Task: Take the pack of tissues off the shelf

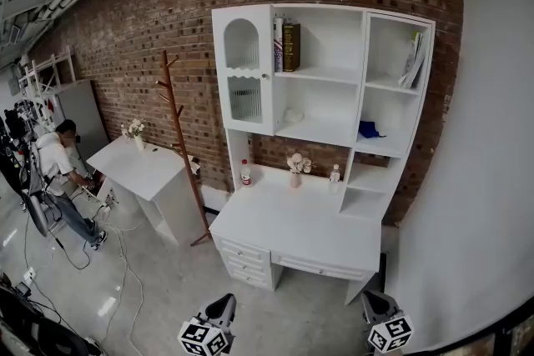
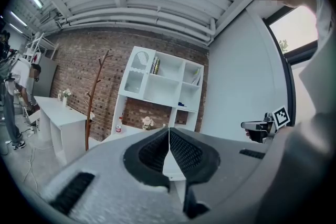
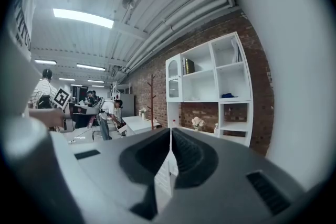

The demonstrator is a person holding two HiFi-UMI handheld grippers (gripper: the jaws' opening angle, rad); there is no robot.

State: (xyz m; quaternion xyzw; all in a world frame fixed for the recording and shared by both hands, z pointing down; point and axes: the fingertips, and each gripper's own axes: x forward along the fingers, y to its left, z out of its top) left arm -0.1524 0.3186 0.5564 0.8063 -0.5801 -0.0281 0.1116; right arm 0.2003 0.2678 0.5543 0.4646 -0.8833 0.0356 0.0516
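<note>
A small blue pack of tissues (image 1: 369,130) lies in the middle right compartment of the white shelf unit (image 1: 357,75) above the desk; it also shows as the blue pack (image 2: 181,104) in the left gripper view and as the blue pack (image 3: 228,95) in the right gripper view. Both grippers are far from it, low at the head view's bottom edge. My left gripper (image 1: 224,303) and right gripper (image 1: 374,300) point toward the desk. The left gripper (image 2: 168,131) is shut with nothing in it. The right gripper (image 3: 170,131) is shut and empty too.
The desk top (image 1: 292,221) carries a red-capped bottle (image 1: 245,173), a flower vase (image 1: 296,167) and a small bottle (image 1: 335,175). Books (image 1: 286,46) stand on the top shelf. A wooden coat stand (image 1: 179,146), a second white table (image 1: 138,167) and a person (image 1: 62,171) are at left; a white wall (image 1: 492,179) is at right.
</note>
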